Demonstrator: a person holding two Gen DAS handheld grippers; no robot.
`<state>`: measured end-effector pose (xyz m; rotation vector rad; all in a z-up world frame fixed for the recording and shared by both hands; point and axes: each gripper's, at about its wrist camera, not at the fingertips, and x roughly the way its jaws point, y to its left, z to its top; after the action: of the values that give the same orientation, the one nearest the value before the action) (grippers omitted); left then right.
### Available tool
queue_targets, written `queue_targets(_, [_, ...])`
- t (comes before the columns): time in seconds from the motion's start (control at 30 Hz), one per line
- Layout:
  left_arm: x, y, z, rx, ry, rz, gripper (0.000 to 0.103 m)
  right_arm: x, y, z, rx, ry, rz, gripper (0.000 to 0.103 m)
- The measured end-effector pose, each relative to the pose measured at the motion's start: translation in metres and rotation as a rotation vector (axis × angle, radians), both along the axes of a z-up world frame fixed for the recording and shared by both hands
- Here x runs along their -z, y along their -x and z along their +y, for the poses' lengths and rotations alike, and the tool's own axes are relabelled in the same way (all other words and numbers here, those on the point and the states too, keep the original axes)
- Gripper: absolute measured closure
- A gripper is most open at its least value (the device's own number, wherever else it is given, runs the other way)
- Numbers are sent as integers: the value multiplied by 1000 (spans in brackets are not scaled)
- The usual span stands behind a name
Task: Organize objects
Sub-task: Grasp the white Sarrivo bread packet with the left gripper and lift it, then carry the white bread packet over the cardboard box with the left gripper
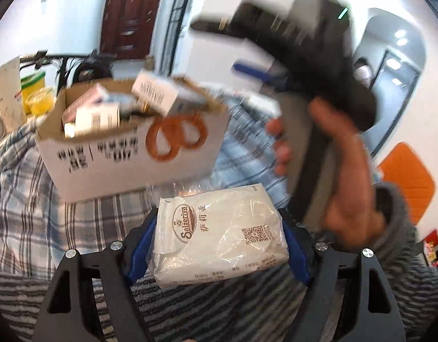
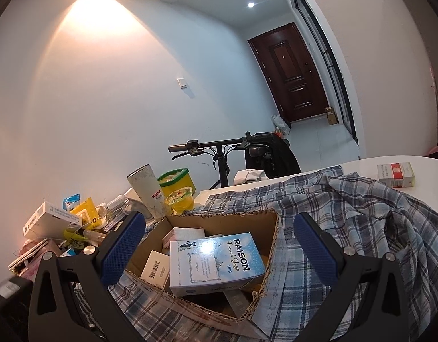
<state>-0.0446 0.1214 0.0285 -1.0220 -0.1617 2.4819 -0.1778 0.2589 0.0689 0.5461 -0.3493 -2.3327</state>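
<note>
Left gripper clamped on white Saizeriya napkin pack, blue pads pressing both sides; pack held above plaid cloth, just in front of cardboard box. Right gripper spread wide, nothing between pads, hovering over same cardboard box. Blue RAISON French Yogo carton lies on top of the box's contents among smaller white cartons. Right hand grips the right gripper's handle, blurred. Beyond box: yellow tub with green lid, white tumbler, bicycle handlebar. Red-and-white carton on white table.
</note>
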Motion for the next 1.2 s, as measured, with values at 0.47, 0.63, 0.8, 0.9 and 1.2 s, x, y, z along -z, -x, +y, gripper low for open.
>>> queue_targets(0.47, [-100, 15, -60, -312, 152, 414, 23, 1, 1, 1, -2, 7, -16, 0])
queue_targets(0.63, [-91, 70, -69, -371, 160, 363, 23, 2, 1, 1, -1, 6, -18, 0])
queue_targets(0.8, [-51, 96, -71, -409, 147, 349, 23, 3, 0, -3, 2, -19, -13, 0])
queue_targets(0.9, [-34, 99, -70, -370, 170, 338, 23, 5, 1, -6, -1, -30, -19, 0])
queue_targets(1.2, [-29, 94, -67, -377, 178, 362, 23, 7, -8, -21, -12, -102, 19, 0])
